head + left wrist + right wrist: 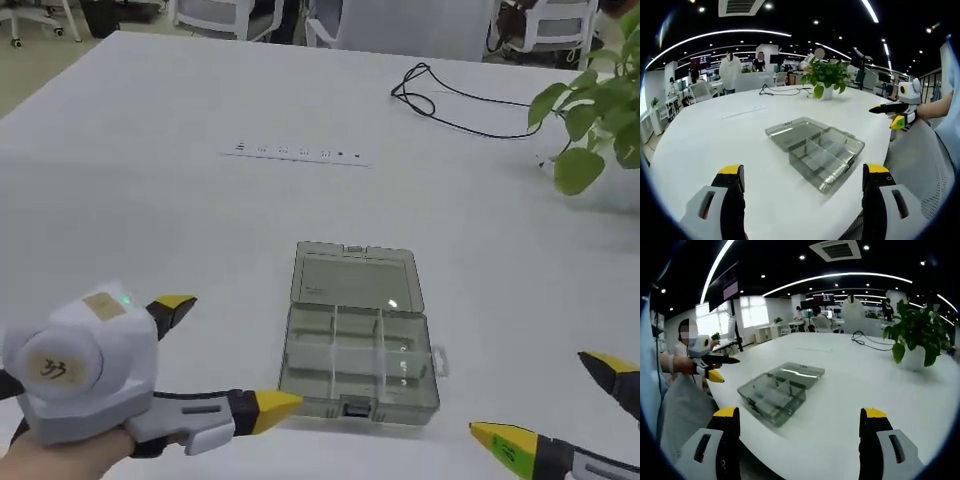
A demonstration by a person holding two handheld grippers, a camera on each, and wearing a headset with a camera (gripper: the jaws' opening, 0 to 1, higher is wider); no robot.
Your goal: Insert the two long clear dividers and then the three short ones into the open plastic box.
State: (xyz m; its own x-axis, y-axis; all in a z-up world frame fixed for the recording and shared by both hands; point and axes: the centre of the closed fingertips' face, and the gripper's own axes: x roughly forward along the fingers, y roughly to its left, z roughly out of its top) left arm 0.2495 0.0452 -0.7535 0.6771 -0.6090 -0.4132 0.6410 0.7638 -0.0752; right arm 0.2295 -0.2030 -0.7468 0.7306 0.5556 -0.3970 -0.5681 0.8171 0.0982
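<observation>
The clear grey plastic box [360, 360] lies open near the table's front edge, its lid [355, 275] flat behind it. Clear dividers stand inside and split it into several compartments. My left gripper [228, 355] is open just left of the box, holding nothing. Right of the box, my right gripper [550, 400] is also open with nothing between its yellow tips. In the left gripper view the box [825, 155] lies ahead between the spread jaws of my left gripper [803, 170], and the right gripper [892, 112] shows beyond. In the right gripper view the box [772, 392] sits ahead of my right gripper [797, 412].
A white power strip [295, 153] lies mid-table. A black cable [440, 100] loops at the back. A potted plant [595, 110] stands at the far right. Office chairs [215, 15] line the far edge of the white table [150, 200].
</observation>
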